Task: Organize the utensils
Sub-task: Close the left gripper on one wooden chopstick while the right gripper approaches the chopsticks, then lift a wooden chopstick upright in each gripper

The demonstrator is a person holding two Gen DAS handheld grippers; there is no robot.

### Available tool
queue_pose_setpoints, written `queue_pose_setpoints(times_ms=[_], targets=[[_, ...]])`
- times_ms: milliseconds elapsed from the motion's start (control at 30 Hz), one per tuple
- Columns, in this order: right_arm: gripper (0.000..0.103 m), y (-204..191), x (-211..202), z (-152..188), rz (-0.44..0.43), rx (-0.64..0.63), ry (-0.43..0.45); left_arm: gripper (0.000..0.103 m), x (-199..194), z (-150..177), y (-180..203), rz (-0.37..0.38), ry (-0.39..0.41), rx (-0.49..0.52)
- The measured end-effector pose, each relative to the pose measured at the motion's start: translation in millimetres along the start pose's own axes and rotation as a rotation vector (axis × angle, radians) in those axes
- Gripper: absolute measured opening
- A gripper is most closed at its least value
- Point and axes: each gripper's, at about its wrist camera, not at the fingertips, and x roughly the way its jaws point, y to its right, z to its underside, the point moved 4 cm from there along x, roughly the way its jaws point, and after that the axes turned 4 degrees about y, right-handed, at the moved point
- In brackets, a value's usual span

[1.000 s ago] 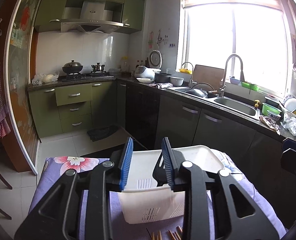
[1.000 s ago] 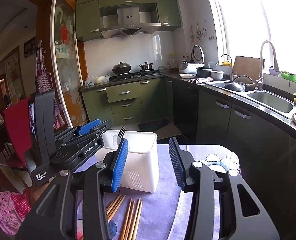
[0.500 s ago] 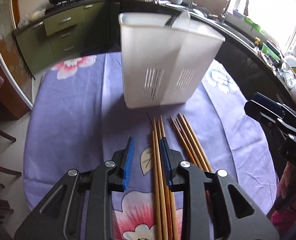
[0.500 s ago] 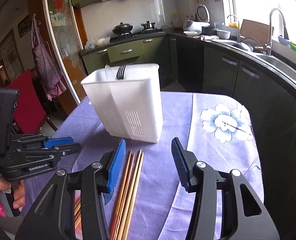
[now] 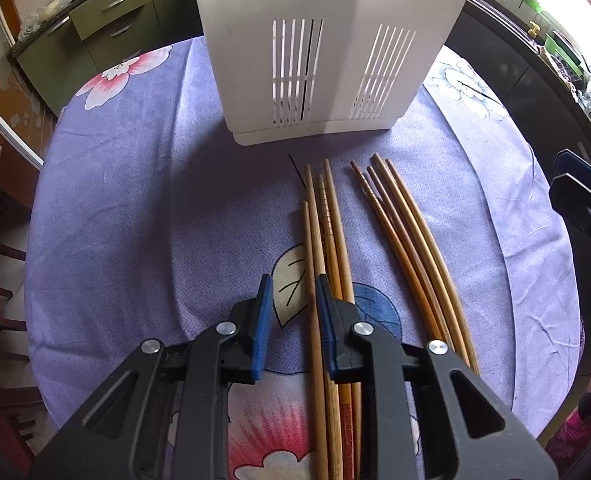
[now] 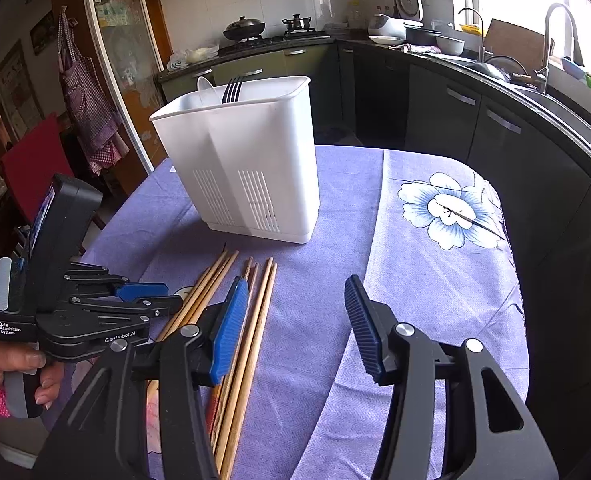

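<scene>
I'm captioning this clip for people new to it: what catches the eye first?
The tall white slotted utensil holder standing on the purple floral tablecloth, a fork poking out. In front of it lie two bunches of wooden chopsticks; the left gripper hovers over the left bunch.

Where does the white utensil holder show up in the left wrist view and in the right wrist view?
Left wrist: white utensil holder at top centre, its rim cut off, behind the chopsticks.
Right wrist: holder left of centre, whole, a fork sticking out.
Shared landmark: chopsticks lying just in front of its slotted base.
</scene>
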Motion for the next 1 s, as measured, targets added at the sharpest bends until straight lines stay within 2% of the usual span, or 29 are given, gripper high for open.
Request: queue_pose_setpoints(times_ms=[367,400,433,533,700,1000], targets=[[0.050,-5,2,-2,0.007,-0.020,-0.014,0.020,8,0,3,-0.045,-0.034,0.047],[0.050,-6,3,-2,0.007,-0.024,-0.018,0.019,9,0,3,-0.045,-0.032,0.055],[0.050,-7,5,-2,0.007,-0.029,-0.024,0.009,11,1,4,-0.041,-0.032,0.064],[0.054,-14,15,4,0.009,-0.068,-0.070,0.006,12,4,-1,-0.058,-0.030,0.082],[0.054,-20,47,16,-0.007,-0.089,-0.173,0.005,7,8,-26,-0.039,-0.014,0.035],[0.054,-14,82,22,0.020,-0.064,-0.244,0.005,-19,4,-55,-0.010,0.044,0.004]])
